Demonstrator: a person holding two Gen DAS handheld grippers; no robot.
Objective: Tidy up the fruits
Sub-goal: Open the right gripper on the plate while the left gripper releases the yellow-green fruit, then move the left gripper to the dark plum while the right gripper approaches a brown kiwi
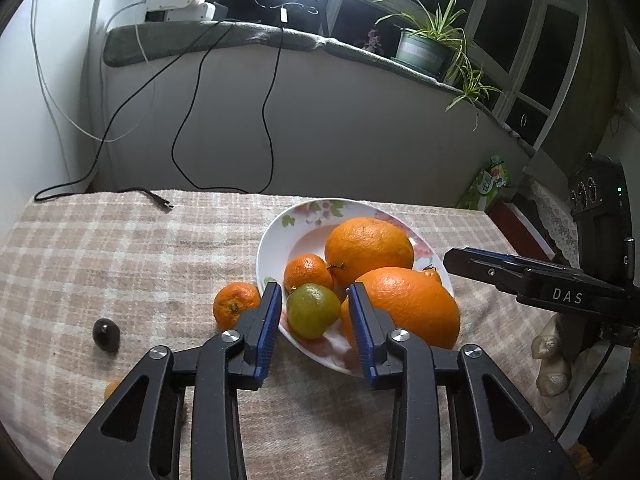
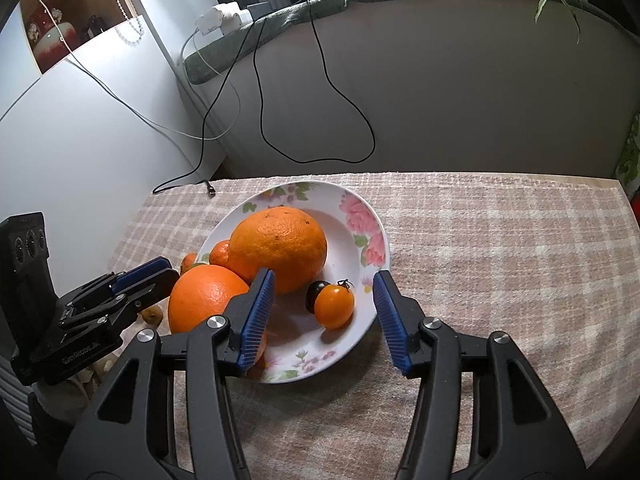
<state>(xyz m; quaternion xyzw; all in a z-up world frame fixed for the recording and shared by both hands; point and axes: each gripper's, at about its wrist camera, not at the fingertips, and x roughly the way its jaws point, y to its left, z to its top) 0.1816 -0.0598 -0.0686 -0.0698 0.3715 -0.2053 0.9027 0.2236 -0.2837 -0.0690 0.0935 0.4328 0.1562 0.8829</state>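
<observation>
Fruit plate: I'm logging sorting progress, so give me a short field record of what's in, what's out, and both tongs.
plate: floral, on checked cloth
in plate: two large oranges, mandarin, green fruit, small orange tomato, small dark fruit
outside plate: mandarin, dark fruit
left tongs: open around green fruit, pads not touching
right tongs: open, over plate's near edge
</observation>
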